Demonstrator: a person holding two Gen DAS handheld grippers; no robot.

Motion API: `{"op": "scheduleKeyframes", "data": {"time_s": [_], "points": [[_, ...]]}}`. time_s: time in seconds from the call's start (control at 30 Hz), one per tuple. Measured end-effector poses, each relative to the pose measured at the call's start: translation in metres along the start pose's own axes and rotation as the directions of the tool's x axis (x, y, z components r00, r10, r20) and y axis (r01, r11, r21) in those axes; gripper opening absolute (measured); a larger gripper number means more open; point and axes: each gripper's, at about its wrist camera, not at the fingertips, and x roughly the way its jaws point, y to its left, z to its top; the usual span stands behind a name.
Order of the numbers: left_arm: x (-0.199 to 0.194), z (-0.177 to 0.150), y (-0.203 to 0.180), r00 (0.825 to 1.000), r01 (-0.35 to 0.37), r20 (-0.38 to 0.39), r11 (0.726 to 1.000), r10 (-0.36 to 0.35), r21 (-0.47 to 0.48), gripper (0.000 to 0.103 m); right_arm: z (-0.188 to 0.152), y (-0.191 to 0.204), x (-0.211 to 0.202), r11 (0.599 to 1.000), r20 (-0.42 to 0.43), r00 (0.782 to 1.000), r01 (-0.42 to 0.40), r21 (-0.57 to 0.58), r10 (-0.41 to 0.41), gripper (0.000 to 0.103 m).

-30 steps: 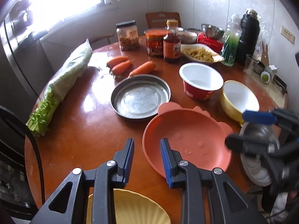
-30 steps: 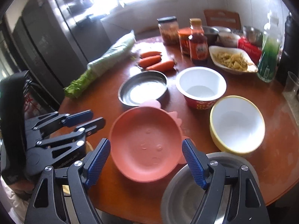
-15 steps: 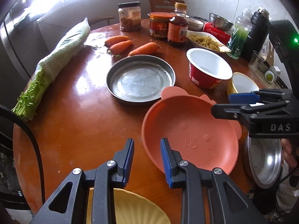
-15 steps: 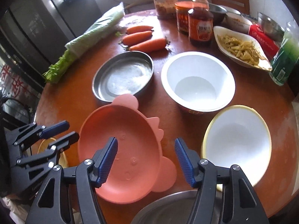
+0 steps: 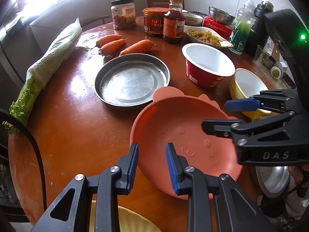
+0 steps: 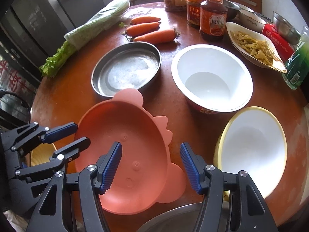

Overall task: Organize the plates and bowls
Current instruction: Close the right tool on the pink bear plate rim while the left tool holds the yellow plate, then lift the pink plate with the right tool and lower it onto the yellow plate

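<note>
Three carrots point(image 5: 123, 45) lie side by side at the far side of the round wooden table point(image 5: 73, 127). Left of them stretches a bagged leafy cabbage point(image 5: 48, 65). A dark sauce bottle point(image 6: 212, 13) and two jars point(image 5: 123, 13) stand beyond.

The left gripper point(image 5: 152, 159) is pointing steeply downward, its blue-padded jaws standing a narrow gap apart with nothing pinched between them. The right gripper point(image 6: 151, 166) is also tilting steeply down, its jaws spread wider, with no pad pressing on anything. The two grippers are hovering near each other, fingertips angling toward one another
</note>
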Motion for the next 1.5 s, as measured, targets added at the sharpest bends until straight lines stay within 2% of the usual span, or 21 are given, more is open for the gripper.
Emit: {"op": "scheduleKeyframes", "data": {"time_s": [0.07,0.27,0.7,0.93,1.17,1.27,1.43,1.5], "points": [[0.002,0.001,-0.003,1.000,-0.014,-0.007,1.000,0.014,0.017,0.029,0.001,0.001,0.004,1.000,-0.011,1.000,-0.008,-0.004,0.008,0.064],[0.016,0.003,-0.008,0.998,0.017,-0.064,1.000,-0.015,0.026,0.029,0.003,0.001,0.012,1.000,-0.036,0.999,0.002,-0.011,-0.003,0.057],[0.020,0.006,-0.001,0.993,0.089,-0.070,0.995,-0.092,-0.046,0.029,0.005,-0.001,0.021,1.000,-0.072,0.997,0.018,-0.013,-0.019,0.035],[0.022,0.004,-0.005,0.990,0.113,-0.076,0.993,-0.116,-0.041,0.029,0.005,-0.001,0.020,1.000,-0.074,0.997,0.026,-0.013,-0.026,0.030],[0.022,0.005,-0.003,0.979,0.186,-0.072,0.980,-0.191,-0.069,0.014,0.006,0.003,0.021,1.000,-0.077,0.997,0.008,-0.015,-0.009,0.021],[0.024,0.005,0.001,0.977,0.190,-0.081,0.978,-0.198,-0.089,0.010,0.006,0.003,0.021,1.000,-0.077,0.997,0.013,-0.017,-0.014,0.017],[0.023,0.002,0.010,0.974,0.201,-0.078,0.972,-0.211,-0.120,0.008,0.006,0.003,0.021,1.000,-0.075,0.997,0.011,-0.020,-0.012,0.016],[0.013,0.001,0.013,0.980,0.184,-0.060,0.975,-0.192,-0.121,0.008,0.006,0.004,0.022,1.000,-0.072,0.997,0.015,-0.026,-0.017,0.016]]}}
